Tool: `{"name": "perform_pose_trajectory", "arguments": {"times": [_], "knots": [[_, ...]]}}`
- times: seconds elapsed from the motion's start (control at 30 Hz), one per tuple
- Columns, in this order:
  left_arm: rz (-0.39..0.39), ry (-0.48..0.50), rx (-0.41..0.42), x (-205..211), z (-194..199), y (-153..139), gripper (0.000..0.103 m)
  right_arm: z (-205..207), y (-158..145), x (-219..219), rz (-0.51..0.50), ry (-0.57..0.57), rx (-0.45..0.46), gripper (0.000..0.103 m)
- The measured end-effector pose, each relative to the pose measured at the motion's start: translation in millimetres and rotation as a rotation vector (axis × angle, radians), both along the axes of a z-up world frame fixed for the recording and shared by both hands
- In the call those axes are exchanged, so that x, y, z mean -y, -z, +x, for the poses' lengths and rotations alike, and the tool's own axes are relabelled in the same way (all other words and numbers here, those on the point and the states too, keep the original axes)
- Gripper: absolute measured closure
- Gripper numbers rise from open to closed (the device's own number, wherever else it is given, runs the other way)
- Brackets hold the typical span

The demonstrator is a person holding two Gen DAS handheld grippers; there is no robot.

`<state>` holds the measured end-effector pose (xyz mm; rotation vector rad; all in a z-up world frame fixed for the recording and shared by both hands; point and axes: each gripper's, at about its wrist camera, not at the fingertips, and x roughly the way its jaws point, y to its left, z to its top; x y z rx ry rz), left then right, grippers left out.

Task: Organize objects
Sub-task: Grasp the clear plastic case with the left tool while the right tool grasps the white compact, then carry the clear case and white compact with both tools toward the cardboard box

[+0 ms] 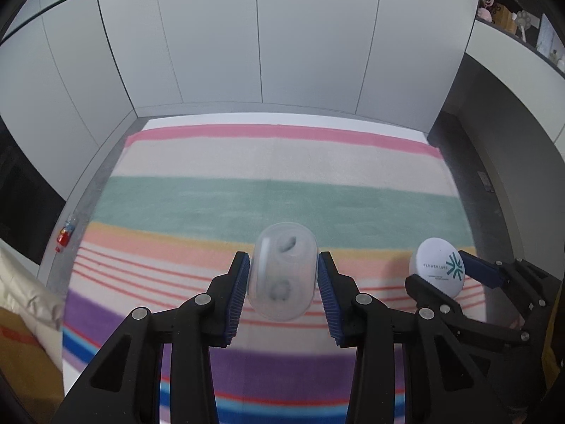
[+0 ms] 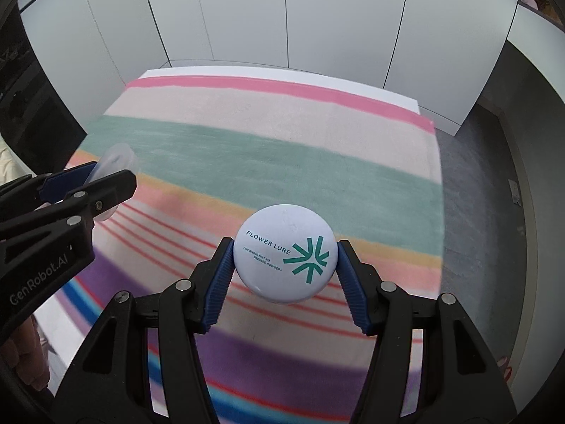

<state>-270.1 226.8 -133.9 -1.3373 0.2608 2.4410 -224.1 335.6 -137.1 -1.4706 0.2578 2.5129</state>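
My left gripper (image 1: 283,274) is shut on a clear oval plastic case (image 1: 282,270) with two small round shapes inside, held above the striped cloth (image 1: 247,198). In the right wrist view that case (image 2: 113,160) shows at the left edge between the left gripper's fingers (image 2: 106,185). My right gripper (image 2: 285,263) is shut on a round white powder compact (image 2: 284,258) printed "FLOWER LURE" with a green star mark, also lifted off the cloth. The compact (image 1: 438,270) appears at the right of the left wrist view in the right gripper (image 1: 441,275).
The striped cloth (image 2: 265,162) covers a table against white wall panels (image 1: 282,35). A small red and blue item (image 1: 65,235) lies on the table's left edge. A cushion (image 1: 24,296) sits at the lower left. Shelves with small objects (image 1: 512,17) are at the upper right.
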Motion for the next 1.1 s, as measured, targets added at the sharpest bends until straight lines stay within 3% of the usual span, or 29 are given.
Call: {"name": "perform_pose_trajectory", "arguments": {"times": [0.63, 0.87, 1.1], "knots": [[0.073, -0.025, -0.031, 38.2, 98.1, -99.0, 0.063, 79.9, -106.7, 28.6, 0.005, 0.017, -0.044, 0.043], [0.095, -0.040, -0.041, 54.4, 129.8, -112.7, 0.063, 118.5, -129.8, 43.5, 0.016, -0.004, -0.067, 0.043], [0.100, -0.045, -0.055, 66.8, 155.9, -112.8, 0.063, 141.8, -133.1, 50.0, 0.006, -0.012, -0.056, 0.043]]}}
